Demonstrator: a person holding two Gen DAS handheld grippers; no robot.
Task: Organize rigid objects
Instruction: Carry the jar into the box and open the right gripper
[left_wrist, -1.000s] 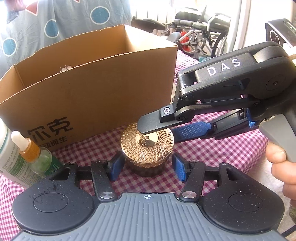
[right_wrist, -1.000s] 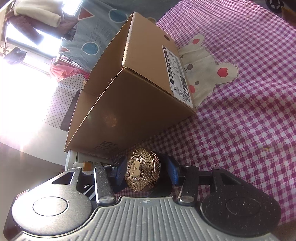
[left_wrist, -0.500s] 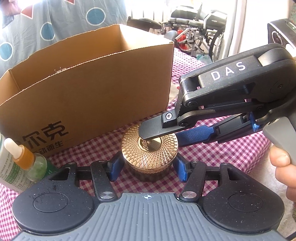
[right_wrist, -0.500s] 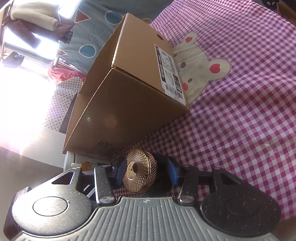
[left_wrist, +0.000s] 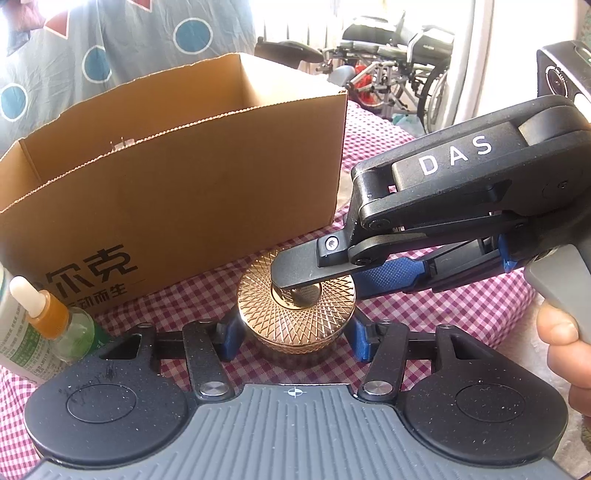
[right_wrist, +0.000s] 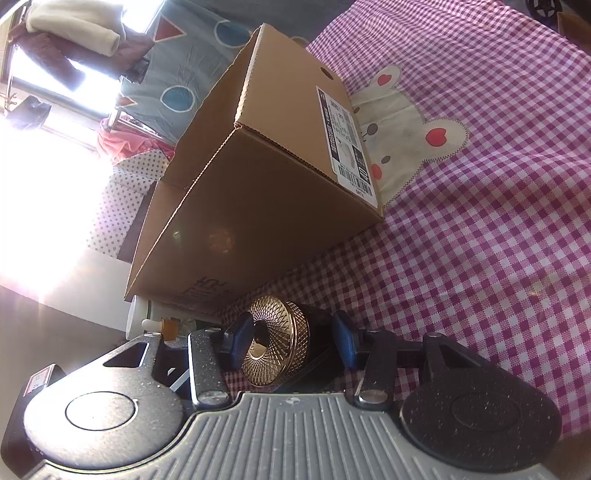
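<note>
A round jar with a gold patterned lid (left_wrist: 297, 308) stands on the checked cloth in front of an open cardboard box (left_wrist: 177, 184). My left gripper (left_wrist: 295, 338) is open, its blue pads on either side of the jar with small gaps. My right gripper (right_wrist: 290, 341) comes in from the right and is turned sideways; it is open, one finger (left_wrist: 299, 267) above the lid, the other blue pad (left_wrist: 391, 277) lower beside the jar. The jar (right_wrist: 275, 349) shows between the pads in the right wrist view, with the box (right_wrist: 266, 192) behind.
A dropper bottle with an orange neck (left_wrist: 55, 325) and a white green-labelled bottle (left_wrist: 14, 343) stand at the left by the box. A bear patch (right_wrist: 402, 125) lies on the cloth beyond the box. Wheelchairs (left_wrist: 388, 66) stand in the background.
The right gripper has slid further left over the jar lid. The view has shifted slightly; the jar stays on the cloth.
</note>
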